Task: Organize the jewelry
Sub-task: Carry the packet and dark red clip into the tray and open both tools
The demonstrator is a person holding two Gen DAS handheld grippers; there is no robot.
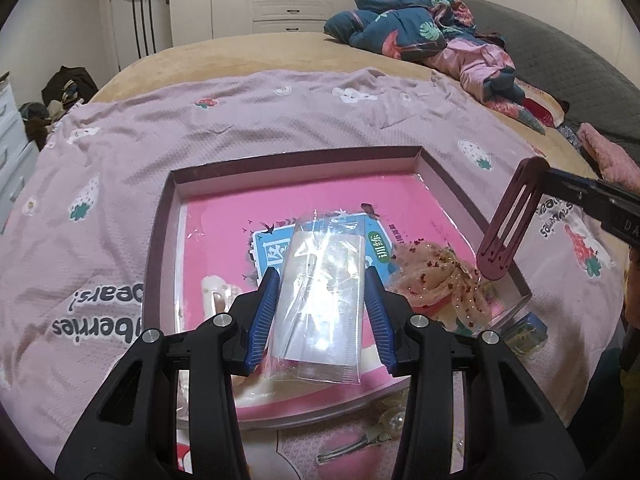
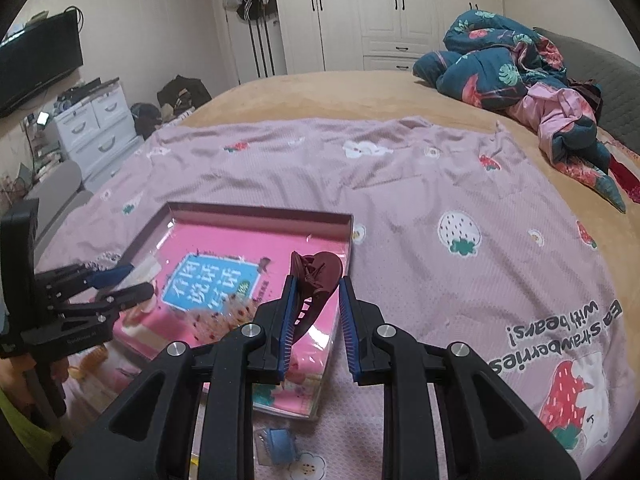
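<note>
Left wrist view: the left gripper (image 1: 320, 300) is grasping a clear plastic sleeve (image 1: 320, 300) between its blue pads, holding it over the pink-floored tray (image 1: 160, 248) that is lying on a lilac strawberry-print sheet (image 1: 120, 152). Beside the sleeve, toward the tray's right wall, a sheer beige scrunchie (image 1: 436, 280) with dark red specks is resting on the tray floor, and a blue label with printed characters (image 1: 264, 248) is showing from under the sleeve. At the tray's right edge the right gripper's black arm is reaching in, carrying a dark red hair claw (image 1: 510, 220) above that wall. Just outside the tray's near edge a metal hair clip (image 1: 348, 452) and a pearly flower piece (image 1: 390, 420) are lying on the sheet. Well beyond the tray, a rumpled teal floral quilt (image 1: 400, 16) is heaped on the bed.

Right wrist view: the right gripper (image 2: 318, 320) is clenching the dark red hair claw (image 2: 318, 276), which is pressing against the left blue pad and hanging over the tray's (image 2: 260, 212) right side. The left gripper (image 2: 120, 284) is entering at the tray's left wall, the sleeve just visible in its tips. A small blue clip (image 2: 280, 446) is lying on the sheet just outside the tray's near corner
</note>
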